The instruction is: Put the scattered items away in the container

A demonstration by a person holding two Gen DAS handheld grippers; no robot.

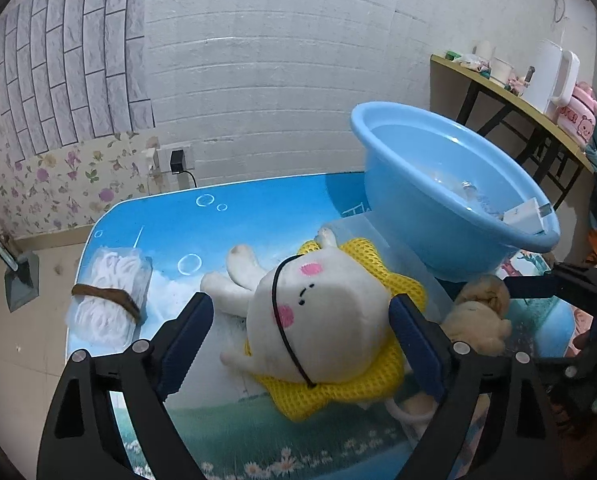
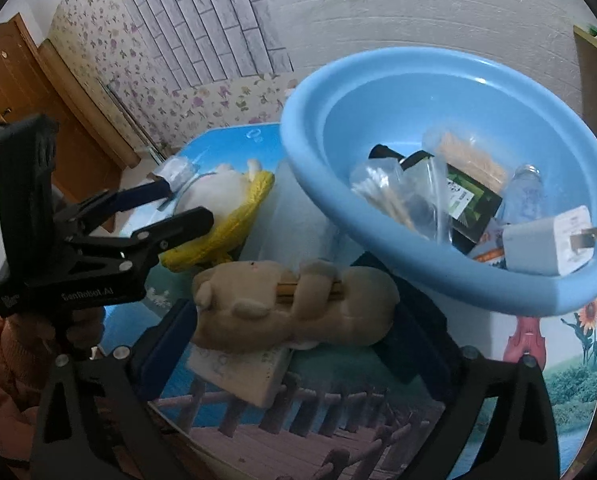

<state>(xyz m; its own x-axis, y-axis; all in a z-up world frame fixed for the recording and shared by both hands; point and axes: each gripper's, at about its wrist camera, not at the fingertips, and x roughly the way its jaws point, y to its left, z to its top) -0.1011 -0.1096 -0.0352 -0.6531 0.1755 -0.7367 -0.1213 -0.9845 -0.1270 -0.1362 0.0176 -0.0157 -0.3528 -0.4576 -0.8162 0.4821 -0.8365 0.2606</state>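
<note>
Blue basin (image 2: 438,288) waits tilted on the table (image 1: 170,232), already holding odds and ends. White plush (image 1: 318,316) sits between the left gripper (image 1: 298,344) pads, spread wide; close squarely on its head. Brown plush (image 2: 294,308) lies between the right gripper (image 2: 298,344) pads (also unclenched, nothing gripped).

On the table (image 1: 218,232), the basin (image 1: 438,216) stood tilted at the far right, holding a charger plug (image 2: 546,244), a cotton swab bag (image 2: 382,196) and a small bottle (image 2: 526,196). Left of it lay the white plush toy (image 1: 318,320) on a mesh cushion (image 1: 378,392), a tan plush toy (image 2: 294,308) nearer right, and a wrapped bundle (image 1: 110,300) far left.
</note>
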